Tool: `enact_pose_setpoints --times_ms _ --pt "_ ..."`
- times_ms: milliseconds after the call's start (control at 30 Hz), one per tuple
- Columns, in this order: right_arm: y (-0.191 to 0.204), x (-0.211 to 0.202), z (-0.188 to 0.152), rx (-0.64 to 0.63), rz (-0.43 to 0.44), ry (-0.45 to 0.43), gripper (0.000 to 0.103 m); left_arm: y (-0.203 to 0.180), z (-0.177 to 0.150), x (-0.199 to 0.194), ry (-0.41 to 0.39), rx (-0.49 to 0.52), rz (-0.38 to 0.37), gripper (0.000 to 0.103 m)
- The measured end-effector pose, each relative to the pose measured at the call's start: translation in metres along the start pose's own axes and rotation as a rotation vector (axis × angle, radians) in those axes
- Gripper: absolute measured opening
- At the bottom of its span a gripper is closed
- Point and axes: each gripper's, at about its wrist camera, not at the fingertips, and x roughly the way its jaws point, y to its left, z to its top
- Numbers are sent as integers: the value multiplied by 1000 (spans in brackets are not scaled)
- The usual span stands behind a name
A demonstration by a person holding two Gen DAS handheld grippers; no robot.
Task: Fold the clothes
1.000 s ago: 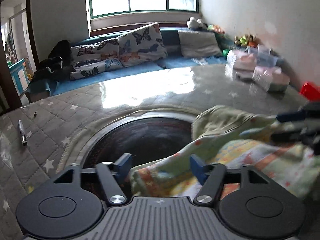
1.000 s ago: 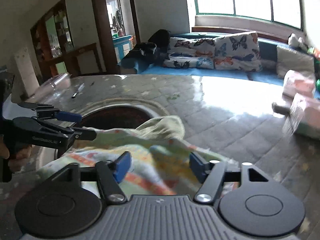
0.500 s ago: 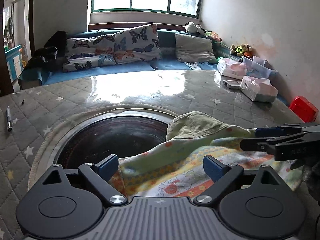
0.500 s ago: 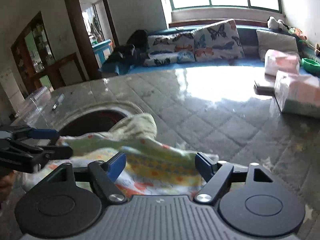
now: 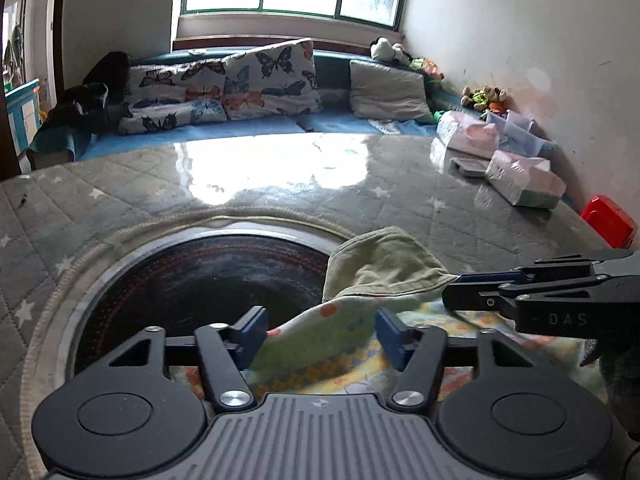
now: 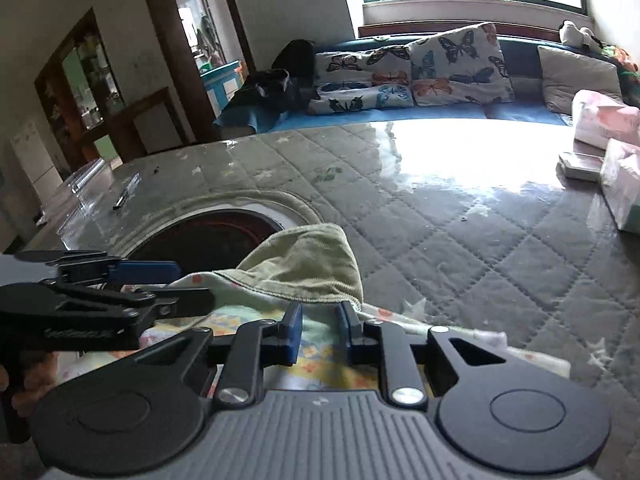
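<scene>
Lying across the whole near view: a quilted table (image 5: 420, 216) under a shiny clear cover, glaring by the far edge. Sitting sunk into it toward the near left corner: a round dark basin (image 5: 192, 280), holding nothing visible but the garment's edge drooping over its right rim. Resting near the table's near edge, just right of the basin: a flowered garment (image 5: 340, 344) with an olive lining folded up on top. Stacking along the right edge: wrapped tissue packs (image 5: 524, 180) and a red box (image 5: 610, 220). Closing around a raised fold of the garment, pads apparently not yet pressing it: the left gripper (image 5: 320, 330). Closing on another fold, pads narrowed against the cloth and pinching it: the right gripper (image 6: 320, 326).
</scene>
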Motion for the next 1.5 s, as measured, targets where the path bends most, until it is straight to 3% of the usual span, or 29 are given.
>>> enact_pose_setpoints --times_ms 233,467,600,667,1000,1200,1333,1500 --pt "16 -13 -1 -84 3 -16 23 1 4 16 32 -18 31 59" --pt "42 -17 -15 -199 26 6 26 -5 -2 -10 -14 15 36 59" --pt "50 -27 -23 -216 29 0 27 -13 -11 -32 -46 55 37 68" --pt "51 -33 -28 -220 37 4 36 -16 -18 -41 -54 65 33 70" --pt "72 -61 -66 -307 49 -10 51 -27 -53 -63 -55 77 22 74" --pt "68 -75 -76 -291 67 -15 57 -21 -71 -67 -52 53 47 78" --pt "56 -85 -79 -239 69 -19 67 -13 -78 -72 -63 16 63 84" --pt "31 -93 -86 -134 7 -7 69 -6 -83 -73 -62 -18 69 85"
